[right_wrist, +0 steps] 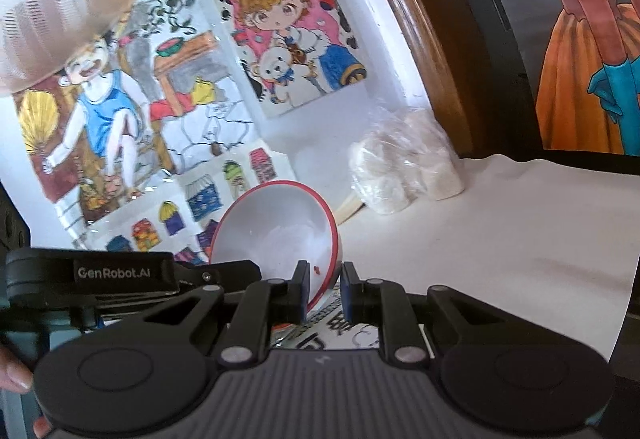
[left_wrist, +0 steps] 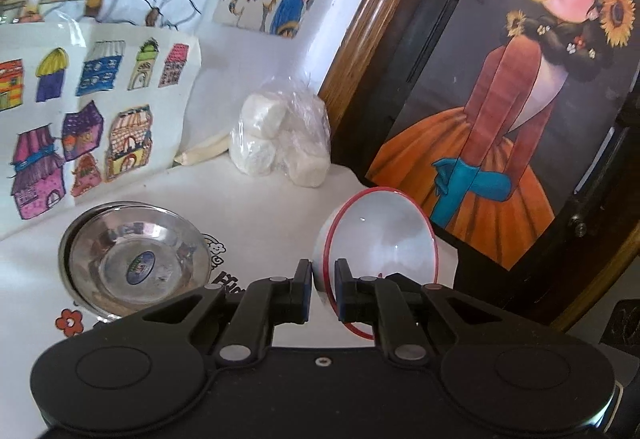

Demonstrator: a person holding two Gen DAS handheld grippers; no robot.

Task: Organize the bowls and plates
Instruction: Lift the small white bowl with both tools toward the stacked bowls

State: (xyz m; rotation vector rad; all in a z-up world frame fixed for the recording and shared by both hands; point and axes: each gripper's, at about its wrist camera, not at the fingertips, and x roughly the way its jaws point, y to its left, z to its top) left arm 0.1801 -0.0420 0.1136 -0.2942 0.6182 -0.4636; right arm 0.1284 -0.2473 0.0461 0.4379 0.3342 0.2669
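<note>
Each gripper pinches a white bowl with a red rim by its thin wall, tilted on edge: the left gripper (left_wrist: 323,289) is nearly closed on the bowl (left_wrist: 380,235) at lower centre of its view, and the right gripper (right_wrist: 326,293) is nearly closed on a like bowl (right_wrist: 280,231) at lower centre of its own. Judging by the narrow purchase, either bowl could pivot between the pads and slip onto the white table cover (right_wrist: 500,239); the left one could also knock the steel bowl (left_wrist: 134,259) at lower left. Count: one red-rimmed bowl per view, whether two or one shared I cannot tell; one steel bowl; one plastic bag of white lumps (left_wrist: 280,137); no plate visible.
</note>
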